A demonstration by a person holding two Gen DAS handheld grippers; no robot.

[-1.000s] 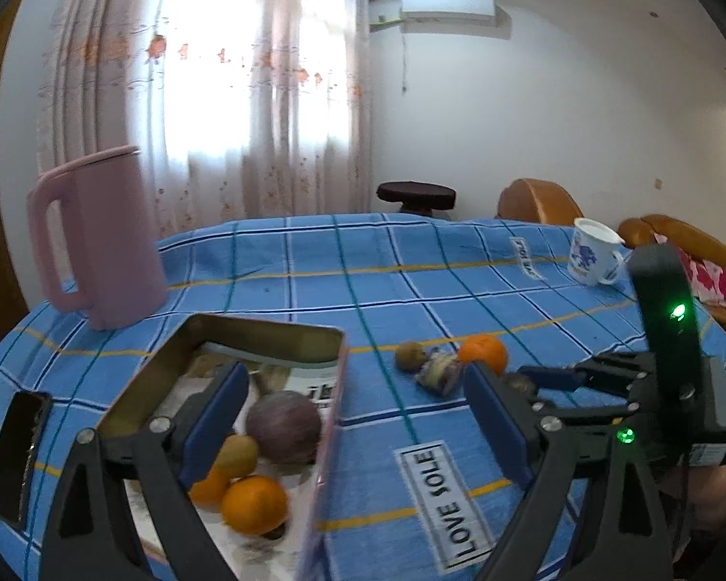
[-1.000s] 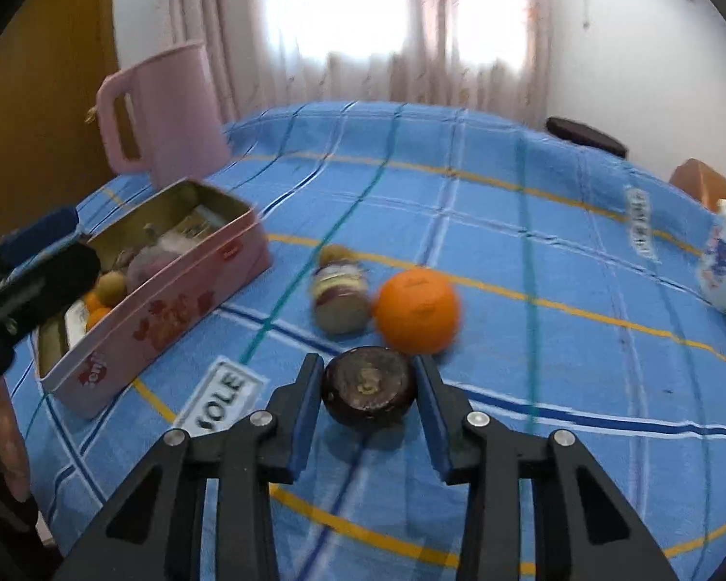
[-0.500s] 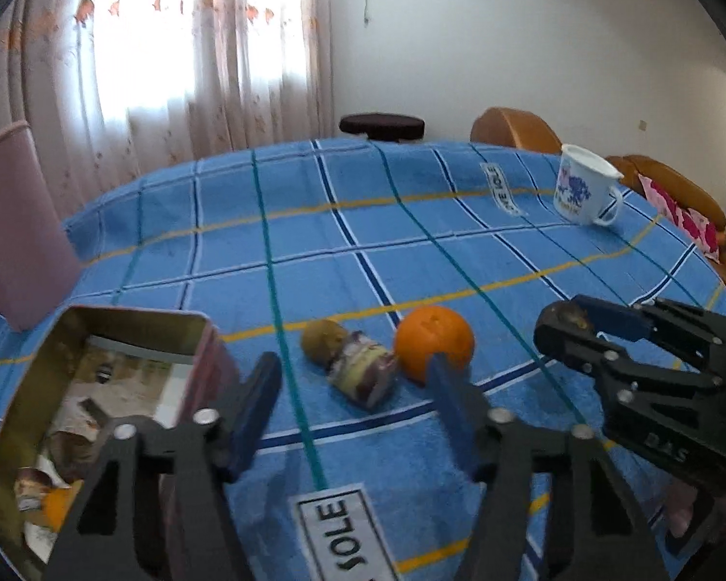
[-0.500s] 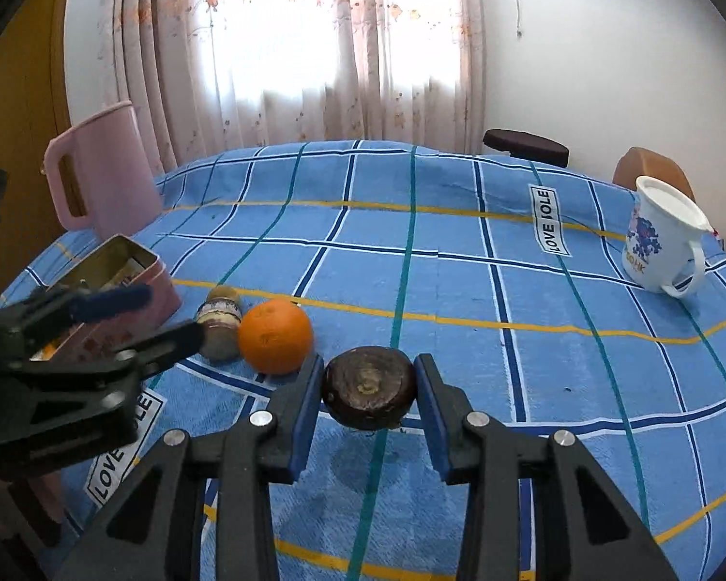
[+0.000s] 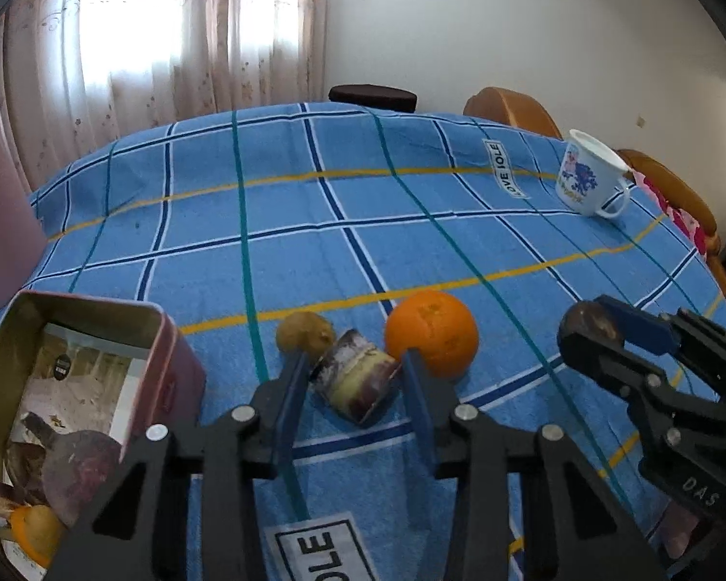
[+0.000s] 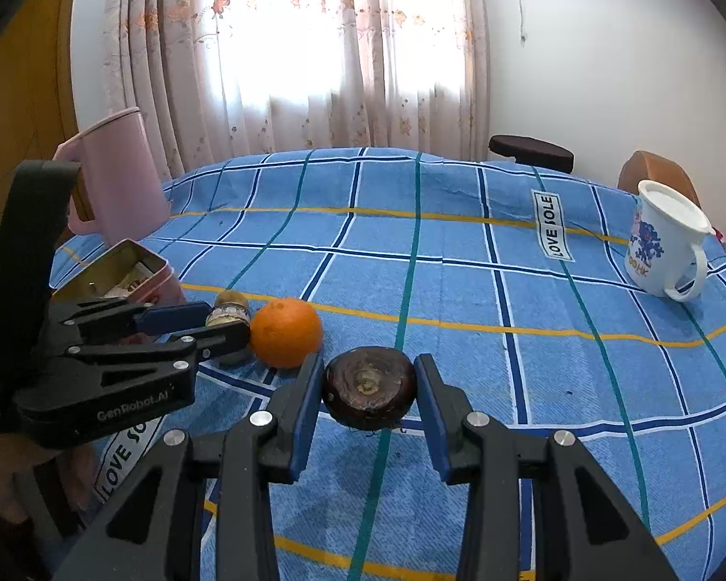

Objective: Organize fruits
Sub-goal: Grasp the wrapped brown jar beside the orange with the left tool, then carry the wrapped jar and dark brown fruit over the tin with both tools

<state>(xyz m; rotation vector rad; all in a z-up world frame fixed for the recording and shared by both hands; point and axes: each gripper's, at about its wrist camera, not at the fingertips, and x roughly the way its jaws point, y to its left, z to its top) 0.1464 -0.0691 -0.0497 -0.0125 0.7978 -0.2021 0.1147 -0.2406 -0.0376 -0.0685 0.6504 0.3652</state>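
Note:
My left gripper [image 5: 355,368] is open, its fingers either side of a cut purple fruit piece [image 5: 355,382] lying on the blue checked cloth, not clamped. A small brown kiwi [image 5: 305,331] lies just behind it and an orange [image 5: 431,334] to its right. My right gripper [image 6: 368,387] is shut on a dark brown round fruit [image 6: 369,386], held just above the cloth; it also shows in the left wrist view [image 5: 590,329]. The open tin [image 5: 87,319] at the left holds a purple fruit, an orange and a kiwi.
A pink jug [image 6: 116,174] stands behind the tin at the far left. A white mug with blue print [image 6: 668,242] stands at the far right. The blue checked cloth [image 6: 411,242] covers the table; wooden chairs and a dark stool stand beyond it.
My left gripper has left the tin, swung right and come down around the cut purple fruit piece. My right gripper has drawn back to the right, still holding the dark brown fruit.

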